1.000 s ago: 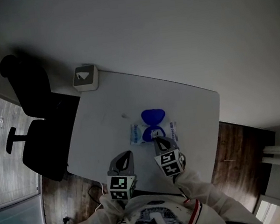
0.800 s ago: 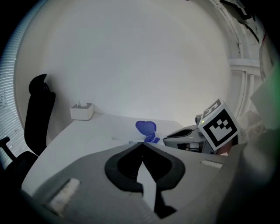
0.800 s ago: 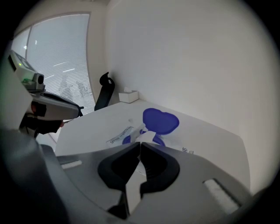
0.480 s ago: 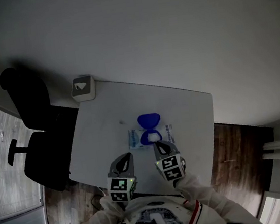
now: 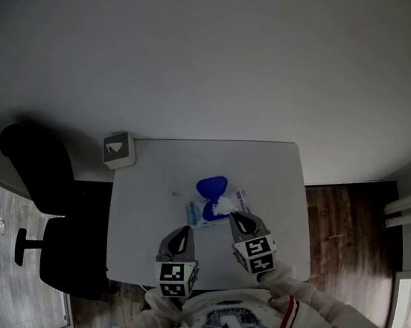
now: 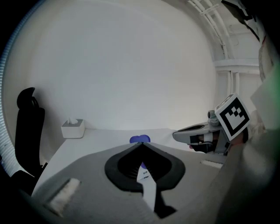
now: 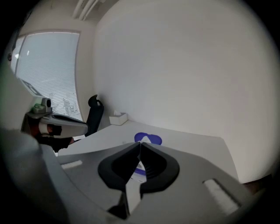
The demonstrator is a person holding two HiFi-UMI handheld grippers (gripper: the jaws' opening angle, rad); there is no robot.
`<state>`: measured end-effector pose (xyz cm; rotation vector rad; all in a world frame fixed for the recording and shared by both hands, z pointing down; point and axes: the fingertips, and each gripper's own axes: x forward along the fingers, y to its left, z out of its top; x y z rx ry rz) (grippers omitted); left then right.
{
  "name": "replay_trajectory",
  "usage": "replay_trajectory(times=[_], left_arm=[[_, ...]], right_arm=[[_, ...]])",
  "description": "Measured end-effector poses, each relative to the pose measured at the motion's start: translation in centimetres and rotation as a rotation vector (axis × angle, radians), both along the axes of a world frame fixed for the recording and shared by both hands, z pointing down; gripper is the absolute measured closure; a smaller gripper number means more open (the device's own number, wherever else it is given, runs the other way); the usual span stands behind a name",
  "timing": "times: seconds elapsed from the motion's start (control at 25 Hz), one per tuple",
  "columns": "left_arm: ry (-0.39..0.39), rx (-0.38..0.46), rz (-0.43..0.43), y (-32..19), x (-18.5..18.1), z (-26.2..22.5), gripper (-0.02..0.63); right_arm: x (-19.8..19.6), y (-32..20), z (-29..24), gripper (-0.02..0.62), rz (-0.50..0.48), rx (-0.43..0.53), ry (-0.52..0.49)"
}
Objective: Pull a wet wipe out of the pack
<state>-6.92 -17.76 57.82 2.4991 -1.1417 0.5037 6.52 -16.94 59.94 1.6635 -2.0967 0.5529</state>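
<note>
The wet wipe pack (image 5: pixel 199 214) lies flat in the middle of the white table (image 5: pixel 150 197), its blue lid (image 5: pixel 212 188) flipped open toward the far side. A white wipe (image 5: pixel 224 205) stands up out of the opening to the tips of my right gripper (image 5: pixel 236 217), which is shut on it just above the pack. My left gripper (image 5: pixel 187 232) hovers shut and empty near the pack's left end, clear of it. In the right gripper view the jaws (image 7: pixel 140 144) meet in front of the lid (image 7: pixel 148 138). The left gripper view has its closed tips (image 6: pixel 141 144) below the lid (image 6: pixel 139 139).
A white tissue box (image 5: pixel 118 150) sits at the table's far left corner. A black office chair (image 5: pixel 50 210) stands beside the table's left edge. Dark wood floor borders the table on the right. A bare white wall lies beyond the far edge.
Both grippers have risen from the table. The right one came up off the pack's opening, still shut, and a white wipe now stands out of the pack beneath it.
</note>
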Motion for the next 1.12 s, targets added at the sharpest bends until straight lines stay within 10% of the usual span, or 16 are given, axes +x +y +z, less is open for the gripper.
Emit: replay_trajectory(times=[0.56,1.12], left_arm=[[0.029,0.121,0.028,2.1,1.9,-5.1,0.603],[0.039,0.181,0.016,14.3,5.6,-8.1,0.603]], right_arm=[[6.1,5.6,-10.4,0.586,0.217,0.239,-0.109],[10.0,18.2,-12.7,0.586,0.197,0.317,-0.15]])
